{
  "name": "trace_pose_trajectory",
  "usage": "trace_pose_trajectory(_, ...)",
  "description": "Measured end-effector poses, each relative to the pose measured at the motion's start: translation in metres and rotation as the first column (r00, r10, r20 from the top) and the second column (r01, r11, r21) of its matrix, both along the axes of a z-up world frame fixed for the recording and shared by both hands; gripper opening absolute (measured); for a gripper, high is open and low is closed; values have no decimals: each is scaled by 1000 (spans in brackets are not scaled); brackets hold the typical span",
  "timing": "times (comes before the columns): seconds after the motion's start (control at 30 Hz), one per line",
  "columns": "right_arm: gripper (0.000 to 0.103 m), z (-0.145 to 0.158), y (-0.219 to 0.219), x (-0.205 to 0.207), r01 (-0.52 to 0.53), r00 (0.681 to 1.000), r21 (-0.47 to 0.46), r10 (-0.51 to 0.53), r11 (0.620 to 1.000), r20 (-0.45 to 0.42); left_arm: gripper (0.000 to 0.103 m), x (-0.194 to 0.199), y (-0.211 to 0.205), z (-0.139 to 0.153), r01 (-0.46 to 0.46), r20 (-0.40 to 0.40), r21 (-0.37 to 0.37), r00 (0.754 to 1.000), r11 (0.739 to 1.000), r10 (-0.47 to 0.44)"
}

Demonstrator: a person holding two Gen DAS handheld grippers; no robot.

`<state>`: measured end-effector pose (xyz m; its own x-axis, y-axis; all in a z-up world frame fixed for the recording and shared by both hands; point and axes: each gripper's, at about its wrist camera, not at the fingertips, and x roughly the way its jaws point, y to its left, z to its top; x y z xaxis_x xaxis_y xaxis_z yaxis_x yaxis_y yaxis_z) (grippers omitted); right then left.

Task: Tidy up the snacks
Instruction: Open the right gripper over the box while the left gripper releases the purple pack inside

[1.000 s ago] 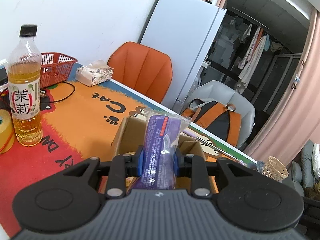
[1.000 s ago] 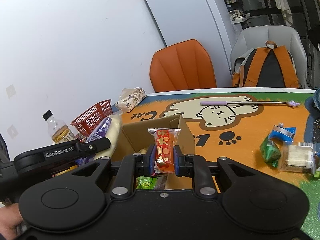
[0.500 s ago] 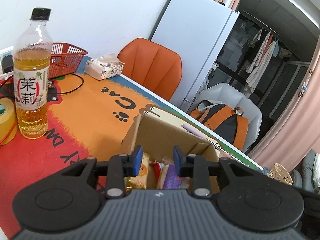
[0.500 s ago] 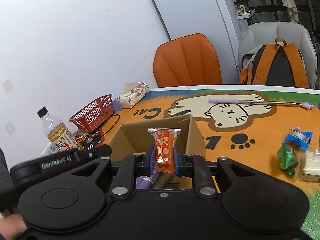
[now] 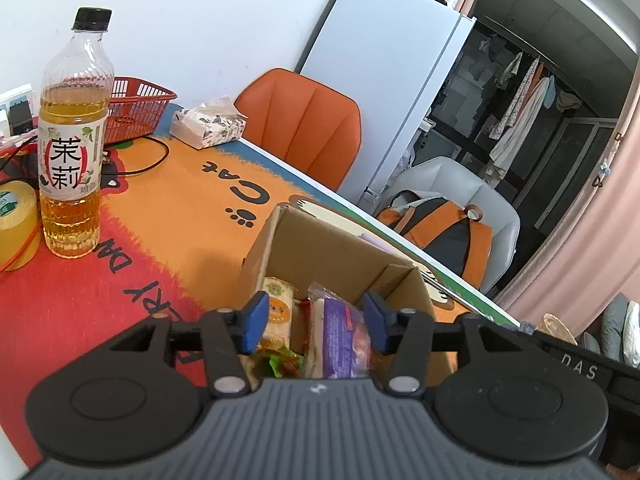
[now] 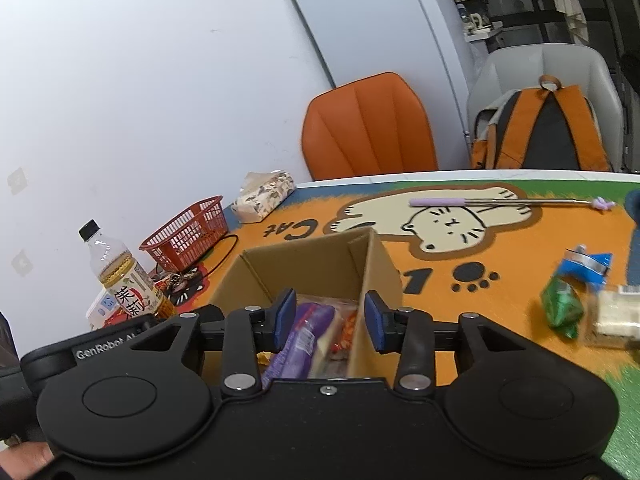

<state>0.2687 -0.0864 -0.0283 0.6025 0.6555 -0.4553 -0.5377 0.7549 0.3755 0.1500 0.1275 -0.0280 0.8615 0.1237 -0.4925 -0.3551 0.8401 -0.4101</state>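
An open cardboard box (image 5: 320, 248) stands on the cat-print mat, just under both grippers. My left gripper (image 5: 315, 322) hangs over it, jaws opening, with nothing pressed between the blue pads. Below them in the box lie a purple snack pack (image 5: 340, 332), a pale yellow pack (image 5: 278, 308) and a green-red wrapper (image 5: 284, 362). My right gripper (image 6: 331, 320) is above the same box (image 6: 308, 264), jaws opening and holding nothing. The purple pack (image 6: 304, 336) and a red snack pack (image 6: 348, 328) rest inside. Loose snacks lie at the right: green (image 6: 560, 308), blue (image 6: 586, 266), white (image 6: 618, 316).
A tea bottle (image 5: 72, 140), a red basket (image 5: 136, 108), a tissue pack (image 5: 208, 128) and a yellow tape roll (image 5: 16, 224) stand to the left. An orange chair (image 6: 368, 124) and a backpack (image 6: 548, 128) on a grey chair are behind the table. A purple stick (image 6: 440, 202) lies farther back.
The left gripper let go of the purple pack, which dropped into the box. The right gripper has just released the red pack, now lying in the box. Both jaws spread wider.
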Motion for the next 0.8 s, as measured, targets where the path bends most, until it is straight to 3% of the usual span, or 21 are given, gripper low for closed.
trace_pose_trajectory(0.23,48,-3,-27,-8,36,999,-2,-37,999,-21,74,-7,-16,5,12,-8,20,1000,1000,-12)
trace_pose_trajectory(0.47,71,-2,-50,-20,42,999,-10,-42,999,-18,79,-12,-32,10,40,-30,41,999,998,-38)
trace_pose_trajectory(0.6,79,1,-62,-24,50,999,-3,-50,999,-13,86,-13,-43,12,75,-49,58,996,996,-72)
trace_pose_trajectory(0.8,94,4,-81,-27,65,998,9,-65,998,-22,88,-15,-60,16,123,-76,82,990,989,-117)
